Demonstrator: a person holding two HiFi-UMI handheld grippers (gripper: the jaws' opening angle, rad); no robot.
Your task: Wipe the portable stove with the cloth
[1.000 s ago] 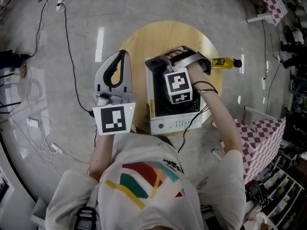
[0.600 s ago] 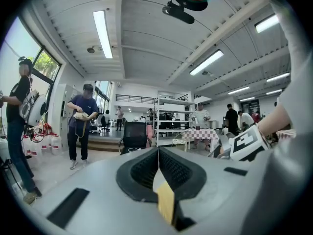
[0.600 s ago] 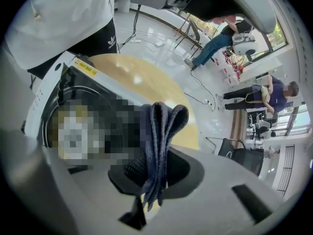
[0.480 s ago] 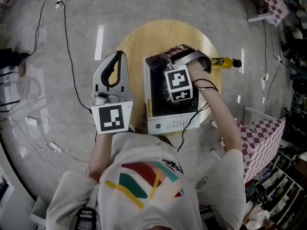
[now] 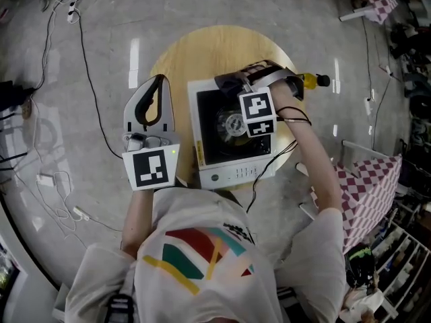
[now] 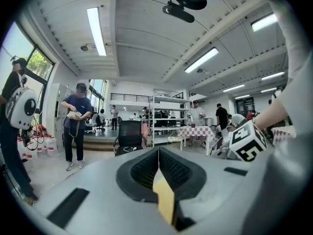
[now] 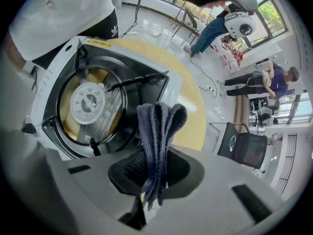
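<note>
The portable stove [image 5: 236,174] sits on the round table [image 5: 202,49] toward its 6 o'clock edge, a bottle [image 5: 311,81] at the table's 2 o'clock rim. My left gripper [image 5: 159,81] hangs at the stove's 9 o'clock, my right gripper [image 5: 230,83] over its 12 o'clock edge, the cloth [image 7: 159,131] between its jaws.

Head view: right gripper [image 5: 232,81] hides cloth [image 7: 160,126]; bottle [image 5: 311,81] perhaps half-covered.

cloth [image 7: 159,126]: plain dark blue-grey
portable stove [image 5: 236,173]: white casing, black top well, silver burner disc, small yellow label
table [image 5: 202,52]: pale yellow wood
left gripper [image 6: 159,168], right gripper [image 7: 155,163]: light grey shells, black jaw lining, black-on-white square markers
bottle [image 5: 311,81]: yellow, black cap
tablecloth [image 5: 367,197]: red-white check
shirt [image 5: 215,210]: white with red, teal and yellow shapes
floor [image 5: 101,32]: glossy grey
</note>
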